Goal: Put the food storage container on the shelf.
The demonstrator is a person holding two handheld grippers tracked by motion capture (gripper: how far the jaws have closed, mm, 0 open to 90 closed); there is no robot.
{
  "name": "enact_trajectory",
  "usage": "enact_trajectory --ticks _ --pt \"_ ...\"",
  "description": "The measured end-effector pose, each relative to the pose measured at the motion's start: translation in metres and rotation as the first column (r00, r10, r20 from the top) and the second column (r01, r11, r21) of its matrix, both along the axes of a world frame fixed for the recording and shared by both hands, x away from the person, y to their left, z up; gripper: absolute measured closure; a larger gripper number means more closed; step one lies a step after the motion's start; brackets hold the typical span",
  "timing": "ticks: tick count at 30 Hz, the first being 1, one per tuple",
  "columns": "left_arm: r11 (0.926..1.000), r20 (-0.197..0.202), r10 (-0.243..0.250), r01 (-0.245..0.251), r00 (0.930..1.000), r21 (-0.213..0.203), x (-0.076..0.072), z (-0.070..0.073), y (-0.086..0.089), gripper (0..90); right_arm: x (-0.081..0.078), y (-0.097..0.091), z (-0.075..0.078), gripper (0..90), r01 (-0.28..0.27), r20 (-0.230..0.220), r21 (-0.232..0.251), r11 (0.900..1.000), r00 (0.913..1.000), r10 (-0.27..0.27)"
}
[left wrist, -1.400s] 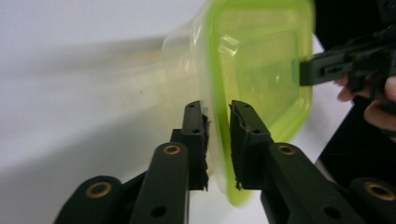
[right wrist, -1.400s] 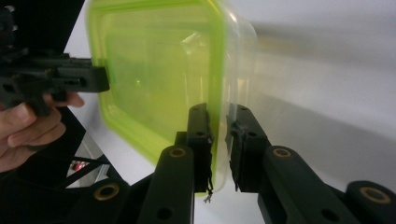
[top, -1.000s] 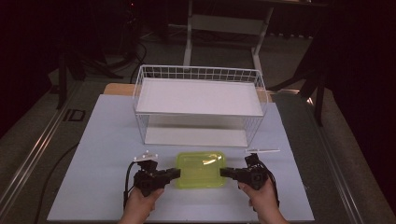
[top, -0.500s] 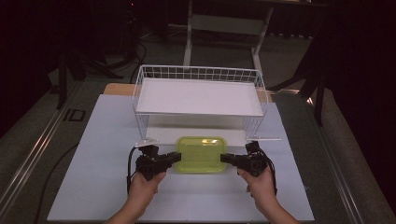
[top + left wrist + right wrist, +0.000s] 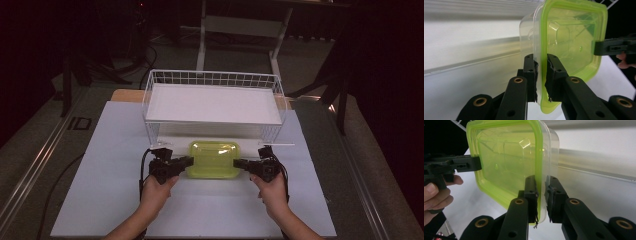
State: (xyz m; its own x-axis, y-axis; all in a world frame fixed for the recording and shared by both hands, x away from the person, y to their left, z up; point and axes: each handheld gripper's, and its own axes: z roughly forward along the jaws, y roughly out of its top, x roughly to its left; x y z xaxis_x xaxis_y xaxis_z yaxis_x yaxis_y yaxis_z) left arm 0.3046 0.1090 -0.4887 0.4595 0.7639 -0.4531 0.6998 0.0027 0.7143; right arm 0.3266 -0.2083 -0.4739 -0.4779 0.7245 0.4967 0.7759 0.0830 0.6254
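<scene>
A clear plastic container with a yellow-green lid (image 5: 212, 159) is held just in front of the wire basket (image 5: 212, 77). My left gripper (image 5: 189, 161) is shut on the container's left rim and my right gripper (image 5: 236, 163) on its right rim. In the left gripper view the jaws (image 5: 541, 58) pinch the lid's edge and the clear wall, and the container (image 5: 571, 37) fills the upper right with the other gripper (image 5: 599, 47) at its far end. In the right gripper view the jaws (image 5: 541, 180) clamp the same edge of the container (image 5: 506, 157). The left gripper (image 5: 475, 163) grips the opposite side.
The white wire basket stands on legs at the back of the white mat (image 5: 100, 165), with a flat white panel (image 5: 212, 102) inside and a low gap beneath it. Dark stands and cables sit on the floor behind the table.
Both grippers have carried the container away from the person, from the mat's near part up to the basket's front edge. Both grips are unchanged.
</scene>
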Motion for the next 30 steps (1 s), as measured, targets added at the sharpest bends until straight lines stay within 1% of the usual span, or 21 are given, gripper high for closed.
enact_trajectory --ticks 2,5,7,10,12,14,16,18,21,25,28,29,30 --pt "0.9999 -0.017 0.005 -0.005 0.9998 -0.010 0.004 -0.004 0.000 80.2 0.004 0.001 -0.003 80.1 0.008 0.001 -0.009 0.9999 1.0000 -0.008" --pt "0.9996 -0.014 0.008 -0.008 0.9999 -0.025 0.010 -0.008 0.000 80.1 0.012 0.000 -0.005 80.0 0.018 0.000 -0.006 0.9998 0.9998 -0.018" --pt "0.9997 -0.014 0.014 -0.015 0.9998 -0.021 0.013 -0.010 -0.001 80.2 0.016 0.001 -0.008 80.0 0.027 -0.005 -0.006 0.9996 0.9996 -0.027" --pt "0.9993 -0.022 0.022 -0.023 0.9995 -0.029 0.020 -0.015 -0.001 80.2 0.022 0.002 -0.012 80.0 0.040 -0.006 -0.016 0.9990 0.9992 -0.041" --pt "0.9990 -0.017 0.026 -0.027 0.9995 -0.035 0.023 -0.017 -0.002 80.1 0.025 0.002 -0.013 79.9 0.048 -0.003 -0.019 0.9986 0.9988 -0.048" --pt "0.9985 -0.017 0.032 -0.033 0.9993 -0.044 0.027 -0.018 -0.002 80.1 0.029 0.002 -0.014 79.7 0.058 -0.010 -0.010 0.9982 0.9982 -0.059" --pt "0.9986 -0.014 0.037 -0.038 0.9992 -0.036 0.030 -0.019 -0.003 80.0 0.032 0.002 -0.015 79.7 0.072 -0.009 -0.013 0.9973 0.9973 -0.072" --pt "0.9988 -0.001 0.041 -0.041 0.9991 -0.027 0.032 -0.019 -0.004 79.9 0.035 0.003 -0.016 79.6 0.079 0.003 -0.015 0.9967 0.9968 -0.079" --pt "0.9988 0.000 0.046 -0.046 0.9989 -0.017 0.036 -0.023 -0.005 79.8 0.038 0.004 -0.019 79.4 0.091 0.011 -0.018 0.9957 0.9958 -0.091" --pt "0.9981 0.007 0.059 -0.059 0.9982 -0.017 0.040 -0.027 -0.005 79.8 0.042 0.005 -0.025 79.4 0.102 0.008 -0.018 0.9946 0.9947 -0.102" --pt "0.9974 0.012 0.071 -0.071 0.9974 -0.014 0.044 -0.029 -0.005 79.7 0.045 0.008 -0.027 79.1 0.113 0.026 -0.026 0.9933 0.9934 -0.112" --pt "0.9969 0.018 0.074 -0.074 0.9971 -0.025 0.045 -0.029 -0.004 79.8 0.046 0.008 -0.027 79.1 0.117 0.030 -0.025 0.9929 0.9928 -0.116" --pt "0.9964 0.015 0.078 -0.078 0.9968 -0.033 0.046 -0.029 -0.004 79.8 0.047 0.009 -0.027 79.1 0.126 0.028 -0.020 0.9919 0.9917 -0.125"
